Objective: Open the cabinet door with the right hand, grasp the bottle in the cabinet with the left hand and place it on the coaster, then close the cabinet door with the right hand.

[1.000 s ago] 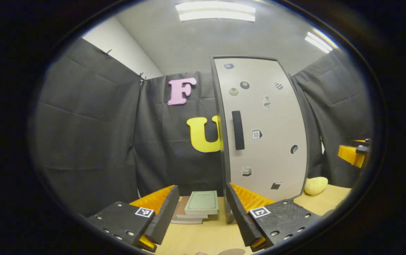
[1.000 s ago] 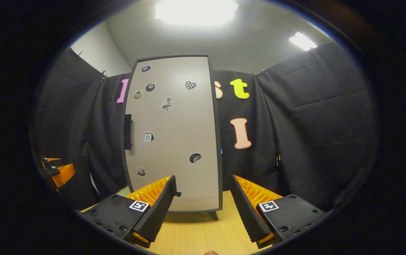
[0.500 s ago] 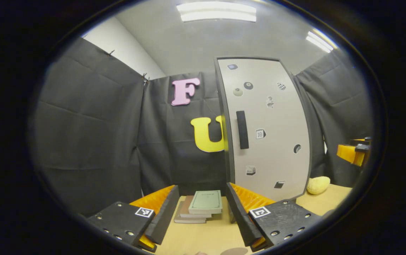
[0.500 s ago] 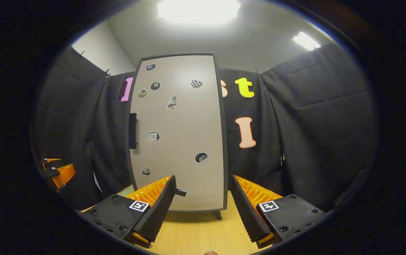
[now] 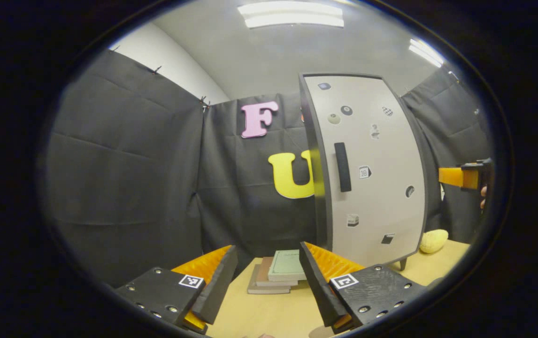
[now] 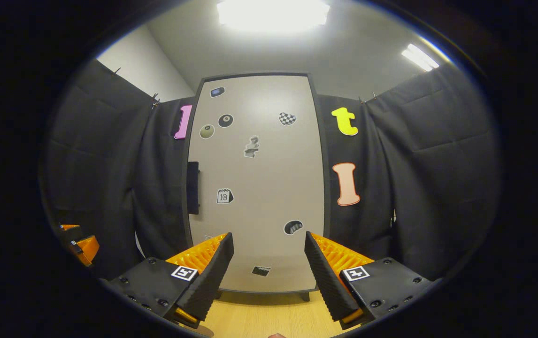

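Door: smooth, matt, pale grey panel with a dark frame, looks like painted or laminated board; faint sheen from the ceiling light near its top. Handle: matt black, plastic-looking. Stickers on the door: flat, paper or vinyl, cannot tell which.

Worktop: light wood-grain finish, smooth, low gloss.

Books: paper covers, matt; top one pale green.

Yellow lump: soft, rough-looking, sponge or plush, cannot tell which.

Left claw: fingers with ribbed faces, hard plastic look; flat mounts matt, with shiny metal screws.

Right claw: fingers finely ridged, matt.
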Action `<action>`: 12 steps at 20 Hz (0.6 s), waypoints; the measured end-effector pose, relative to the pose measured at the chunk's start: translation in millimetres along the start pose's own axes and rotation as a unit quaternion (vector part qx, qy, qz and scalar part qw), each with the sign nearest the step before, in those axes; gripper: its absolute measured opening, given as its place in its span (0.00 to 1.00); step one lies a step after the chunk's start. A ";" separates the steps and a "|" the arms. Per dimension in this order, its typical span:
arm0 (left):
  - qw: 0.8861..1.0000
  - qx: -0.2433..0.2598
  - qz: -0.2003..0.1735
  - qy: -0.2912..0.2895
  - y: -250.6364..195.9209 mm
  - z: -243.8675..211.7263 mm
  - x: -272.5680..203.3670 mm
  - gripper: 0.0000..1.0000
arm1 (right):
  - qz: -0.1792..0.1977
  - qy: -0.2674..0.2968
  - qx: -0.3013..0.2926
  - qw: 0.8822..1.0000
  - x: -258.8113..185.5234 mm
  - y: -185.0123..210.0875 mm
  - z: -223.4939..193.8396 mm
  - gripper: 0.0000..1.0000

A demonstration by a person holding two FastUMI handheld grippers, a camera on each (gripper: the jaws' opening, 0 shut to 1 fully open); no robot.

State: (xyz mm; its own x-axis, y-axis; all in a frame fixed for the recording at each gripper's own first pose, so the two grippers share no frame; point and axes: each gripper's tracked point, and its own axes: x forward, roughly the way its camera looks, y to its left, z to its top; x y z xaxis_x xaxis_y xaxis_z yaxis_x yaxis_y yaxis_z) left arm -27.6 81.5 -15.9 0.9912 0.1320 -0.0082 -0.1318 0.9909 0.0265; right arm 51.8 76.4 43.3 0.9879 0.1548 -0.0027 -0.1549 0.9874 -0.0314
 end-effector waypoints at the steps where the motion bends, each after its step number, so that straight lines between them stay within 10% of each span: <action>1: 1.000 0.001 0.007 0.002 9.2 -1.7 -1.3 0.80 | 0.005 -0.002 -0.002 1.000 7.3 5.8 5.1 0.96; 12: 0.996 0.021 0.089 0.024 108.5 -28.0 -15.2 0.80 | 0.057 -0.011 -0.004 0.998 82.0 83.9 46.6 0.96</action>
State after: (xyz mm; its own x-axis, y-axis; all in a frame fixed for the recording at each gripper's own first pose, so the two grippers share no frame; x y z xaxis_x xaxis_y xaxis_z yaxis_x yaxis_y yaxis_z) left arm -57.3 187.7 -40.9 0.9506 0.3069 -0.0465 -0.3031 0.9501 0.0741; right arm 119.7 173.4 87.0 0.9634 0.2678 0.0153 -0.2670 0.9629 -0.0395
